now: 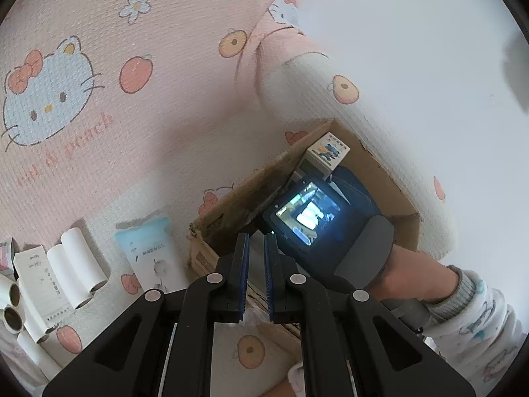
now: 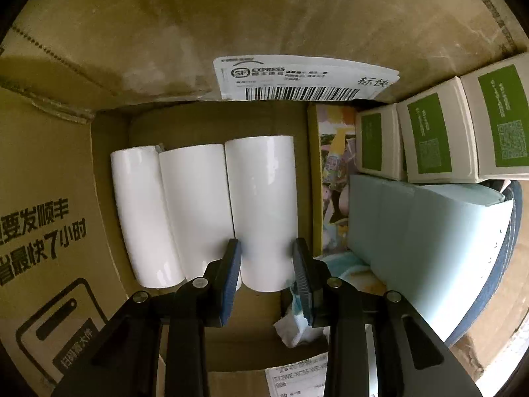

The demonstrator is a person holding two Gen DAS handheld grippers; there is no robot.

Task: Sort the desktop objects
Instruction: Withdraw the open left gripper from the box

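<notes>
Left wrist view: the left hand-held gripper (image 1: 256, 254) is nearly closed, its blue pads a narrow gap apart with nothing between them. It hangs above the near corner of the cardboard box (image 1: 231, 205), which stands on a pink cartoon-print cover (image 1: 132, 99); whether this is a bed or a covered surface cannot be told. The right hand (image 1: 403, 274) reaches into the box from 4 o'clock, carrying its own device with a lit screen (image 1: 307, 215). A small printed carton (image 1: 330, 152) stands at the box's far side, at about 1 o'clock.

Right wrist view, looking down into the box: the right hand-held gripper (image 2: 267, 258) clasps the near end of a white paper roll (image 2: 261, 205), one pad on each side. This roll lies beside two more rolls (image 2: 172, 211) at its 9 o'clock, all three parallel on the box floor. At 3 o'clock lie pale blue packs (image 2: 423, 231); at 1 o'clock, three green-labelled cartons (image 2: 429, 139).

Progress, as judged: the sort is partly done. Three rolls, the packs and the cartons are already boxed; the held roll appears placed or nearly so, and release seems the next step. Left outside, at 8 o'clock in the left wrist view: several white rolls (image 1: 79, 264), a white carton (image 1: 39, 284) and a blue-and-white pouch (image 1: 155, 254).
</notes>
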